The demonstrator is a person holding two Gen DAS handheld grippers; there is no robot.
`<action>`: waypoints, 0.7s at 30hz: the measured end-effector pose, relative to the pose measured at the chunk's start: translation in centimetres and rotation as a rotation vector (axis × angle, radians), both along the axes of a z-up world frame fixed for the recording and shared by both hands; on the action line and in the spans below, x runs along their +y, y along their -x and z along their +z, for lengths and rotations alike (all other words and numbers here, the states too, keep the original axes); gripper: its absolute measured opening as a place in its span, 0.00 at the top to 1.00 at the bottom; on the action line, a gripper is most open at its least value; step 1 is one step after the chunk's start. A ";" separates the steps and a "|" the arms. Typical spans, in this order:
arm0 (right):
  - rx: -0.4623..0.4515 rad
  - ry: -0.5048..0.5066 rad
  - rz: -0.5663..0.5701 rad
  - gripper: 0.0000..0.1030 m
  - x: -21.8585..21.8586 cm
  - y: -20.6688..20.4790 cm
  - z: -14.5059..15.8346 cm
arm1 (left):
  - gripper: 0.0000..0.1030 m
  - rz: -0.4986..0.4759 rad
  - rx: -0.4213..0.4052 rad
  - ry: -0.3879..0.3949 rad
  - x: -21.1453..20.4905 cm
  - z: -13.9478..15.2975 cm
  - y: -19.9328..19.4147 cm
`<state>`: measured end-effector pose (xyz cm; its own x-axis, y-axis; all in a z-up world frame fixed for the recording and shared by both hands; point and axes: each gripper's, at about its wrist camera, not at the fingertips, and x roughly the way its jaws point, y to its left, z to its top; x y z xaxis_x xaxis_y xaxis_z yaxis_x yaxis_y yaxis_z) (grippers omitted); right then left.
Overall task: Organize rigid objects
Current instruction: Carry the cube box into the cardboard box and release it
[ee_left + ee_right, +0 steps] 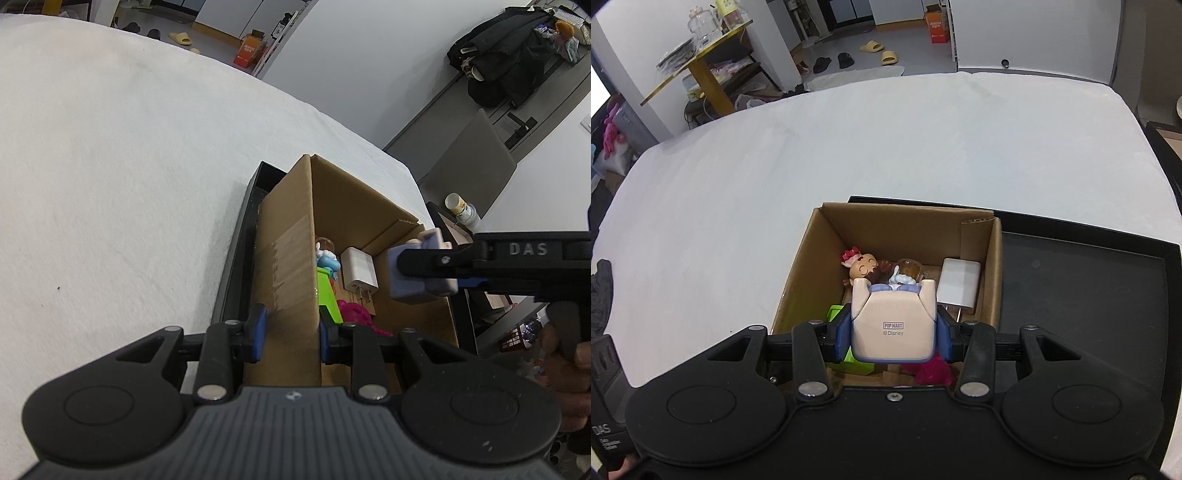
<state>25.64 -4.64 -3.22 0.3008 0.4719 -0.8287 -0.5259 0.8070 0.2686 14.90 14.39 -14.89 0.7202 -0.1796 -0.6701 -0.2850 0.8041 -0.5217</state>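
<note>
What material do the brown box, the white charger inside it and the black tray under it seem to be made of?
Brown open box: corrugated cardboard, matte; fluting shows on a cut flap edge.
White square charger: likely hard plastic, smooth and satin; metal prongs stick out.
Black flat tray: probably plastic or coated metal; a dull, faintly reflective surface leaves it open.

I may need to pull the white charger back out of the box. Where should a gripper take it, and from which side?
Judging by its pose, grip the white charger across its flat body from above. It lies prongs toward the right gripper, beside the cardboard box wall.
</note>
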 end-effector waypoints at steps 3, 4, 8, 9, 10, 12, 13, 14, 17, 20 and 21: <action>0.011 0.008 0.003 0.57 0.3 -0.2 -0.5 | 0.75 -0.001 -0.001 0.005 0.1 -0.1 0.0; 0.012 0.012 0.009 0.57 0.3 -0.2 -0.6 | 0.75 -0.001 -0.001 0.006 0.1 -0.1 0.1; -0.014 -0.012 -0.003 0.56 -0.5 -0.7 0.3 | 0.74 -0.002 -0.006 0.010 0.2 -0.1 0.2; -0.017 -0.016 -0.007 0.56 -0.7 -0.8 0.5 | 0.74 -0.005 -0.005 0.007 0.2 -0.1 0.1; -0.020 -0.018 -0.013 0.56 -1.0 -1.0 0.8 | 0.74 -0.004 -0.005 0.007 0.1 -0.2 0.1; -0.019 -0.018 -0.023 0.56 -1.3 -1.1 0.9 | 0.74 -0.006 -0.006 0.005 0.1 -0.1 0.1; -0.016 -0.018 -0.026 0.56 -1.6 -1.1 0.9 | 0.74 -0.006 -0.004 0.006 0.1 -0.1 0.1; -0.012 -0.016 -0.029 0.56 -1.8 -1.1 0.8 | 0.74 -0.006 -0.002 0.009 0.2 -0.1 0.1; 0.006 -0.020 -0.028 0.56 -2.2 -0.8 0.5 | 0.74 -0.005 0.005 0.015 0.3 -0.1 0.0; 0.028 -0.031 -0.018 0.56 -2.5 -0.5 0.6 | 0.74 -0.001 0.029 0.029 0.4 0.1 -0.1; 0.039 -0.038 -0.014 0.56 -2.5 -0.4 0.6 | 0.74 0.005 0.034 0.040 0.6 0.2 -0.2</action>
<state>26.07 -7.17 -2.65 0.2750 0.4988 -0.8219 -0.5030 0.8032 0.3192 15.06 14.94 -14.66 0.6979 -0.2033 -0.6868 -0.3069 0.7815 -0.5432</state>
